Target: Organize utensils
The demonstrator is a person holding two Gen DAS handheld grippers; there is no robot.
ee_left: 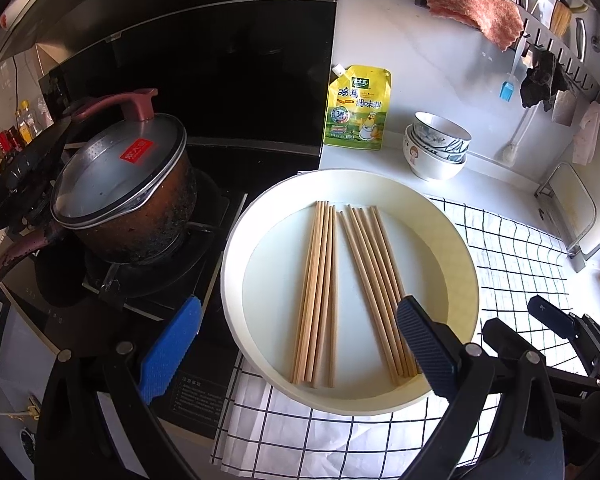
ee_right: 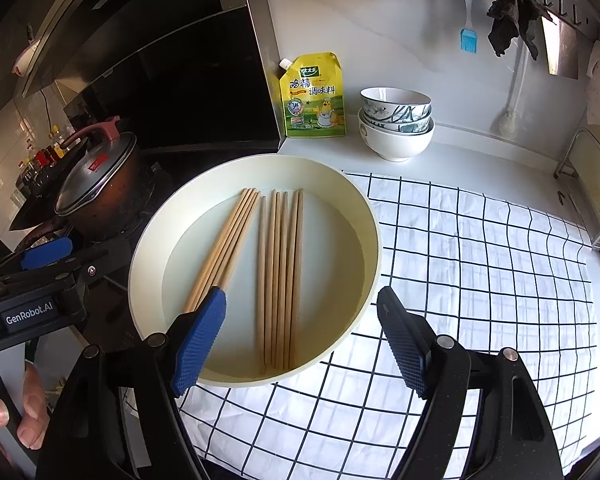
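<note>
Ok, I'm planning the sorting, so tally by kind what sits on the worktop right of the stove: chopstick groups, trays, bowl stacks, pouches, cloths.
Chopstick groups: 2, both lying in the tray
Round cream tray: 1
Bowl stack: 1
Yellow seasoning pouch: 1
Checked cloth: 1
Total: 6

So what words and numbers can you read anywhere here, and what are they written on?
"GenRobot.AI": on the left hand-held gripper, white letters on its black body.
"鸡精调味料": large characters on the yellow seasoning pouch.
"太太乐": small green logo at the pouch's top, only just readable.
"3": in the pouch's round badge; the print around it is too small.
Red sticker on the pot lid: characters too blurred to read.
Stove label: too small to read.
</note>
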